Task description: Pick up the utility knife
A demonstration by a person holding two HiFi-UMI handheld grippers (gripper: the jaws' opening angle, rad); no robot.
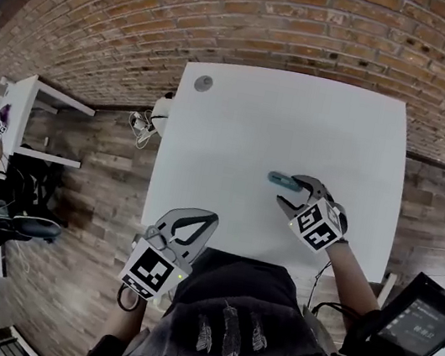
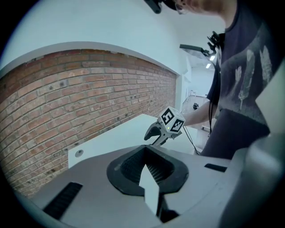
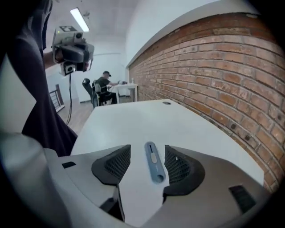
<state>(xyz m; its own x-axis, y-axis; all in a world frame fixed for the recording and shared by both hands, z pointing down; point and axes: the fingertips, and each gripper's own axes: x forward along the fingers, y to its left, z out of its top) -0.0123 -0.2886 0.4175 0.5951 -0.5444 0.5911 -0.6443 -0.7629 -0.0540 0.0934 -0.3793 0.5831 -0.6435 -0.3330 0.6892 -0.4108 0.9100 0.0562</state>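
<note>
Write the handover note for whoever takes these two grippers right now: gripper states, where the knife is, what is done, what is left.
Right gripper: open, lowered over the blue-grey plastic utility knife, which lies between its pads, lengthwise along the jaws, with neither pad touching it.
Left gripper: shut, empty, held at the near edge of the white table, away from the knife.
Knife: flat on the table, right of centre.
Done: right gripper lined up around the knife.
Left: close on the handle, then lift it clear of the table.
</note>
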